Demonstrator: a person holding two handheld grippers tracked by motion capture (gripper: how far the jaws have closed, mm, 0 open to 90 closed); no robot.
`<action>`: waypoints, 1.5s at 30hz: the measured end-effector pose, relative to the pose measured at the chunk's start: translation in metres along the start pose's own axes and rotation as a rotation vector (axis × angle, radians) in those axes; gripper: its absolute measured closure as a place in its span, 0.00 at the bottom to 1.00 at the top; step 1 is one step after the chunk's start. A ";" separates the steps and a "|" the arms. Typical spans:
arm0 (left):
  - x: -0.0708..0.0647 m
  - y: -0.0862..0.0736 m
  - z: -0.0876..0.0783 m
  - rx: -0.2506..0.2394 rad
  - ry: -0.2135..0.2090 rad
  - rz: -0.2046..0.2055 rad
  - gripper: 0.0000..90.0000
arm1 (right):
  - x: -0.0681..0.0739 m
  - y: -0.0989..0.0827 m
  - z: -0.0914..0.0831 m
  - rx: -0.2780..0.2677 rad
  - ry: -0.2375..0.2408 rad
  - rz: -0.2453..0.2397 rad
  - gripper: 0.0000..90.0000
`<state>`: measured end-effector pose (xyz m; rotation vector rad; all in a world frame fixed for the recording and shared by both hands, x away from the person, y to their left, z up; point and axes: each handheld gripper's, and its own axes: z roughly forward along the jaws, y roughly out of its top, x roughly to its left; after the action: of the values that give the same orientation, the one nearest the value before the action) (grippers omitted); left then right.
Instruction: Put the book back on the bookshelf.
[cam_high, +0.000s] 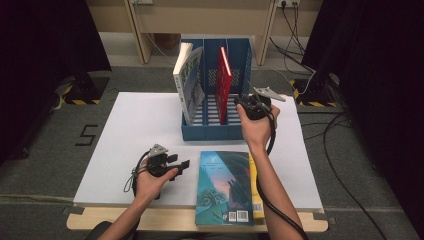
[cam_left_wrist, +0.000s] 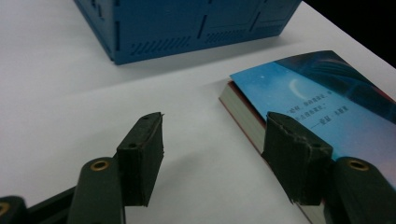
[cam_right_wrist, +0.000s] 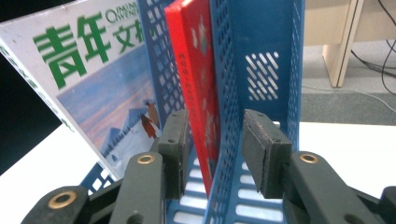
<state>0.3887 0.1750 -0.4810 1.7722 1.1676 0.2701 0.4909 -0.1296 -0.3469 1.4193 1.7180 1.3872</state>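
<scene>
Book-filing, part done: left gripper (cam_high: 175, 164), jaws apart and empty, is sitting just left of the blue book (cam_high: 224, 187) lying flat before the blue rack (cam_high: 207, 132), where the magazine (cam_high: 190, 82) and the red book (cam_high: 223, 82) are already standing, right gripper (cam_high: 244, 103) hovering open-jawed at the rack's right front.

Hiding mostly beneath the blue-covered book (cam_high: 223, 187): a yellow book (cam_high: 254, 192). Running off the left gripper view's right edge: that blue cover.
</scene>
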 end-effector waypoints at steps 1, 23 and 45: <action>-0.002 0.000 0.002 0.001 -0.009 0.003 0.41 | -0.002 -0.002 0.000 0.004 -0.003 0.001 0.69; -0.020 0.002 0.027 0.059 -0.075 0.036 0.41 | -0.019 -0.059 0.000 0.154 0.011 0.015 0.69; -0.028 0.002 0.040 0.087 -0.108 0.058 0.42 | -0.048 -0.111 -0.014 0.404 0.034 0.137 0.71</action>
<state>0.4000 0.1286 -0.4918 1.8754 1.0666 0.1577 0.4498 -0.1716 -0.4531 1.7634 2.0388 1.1790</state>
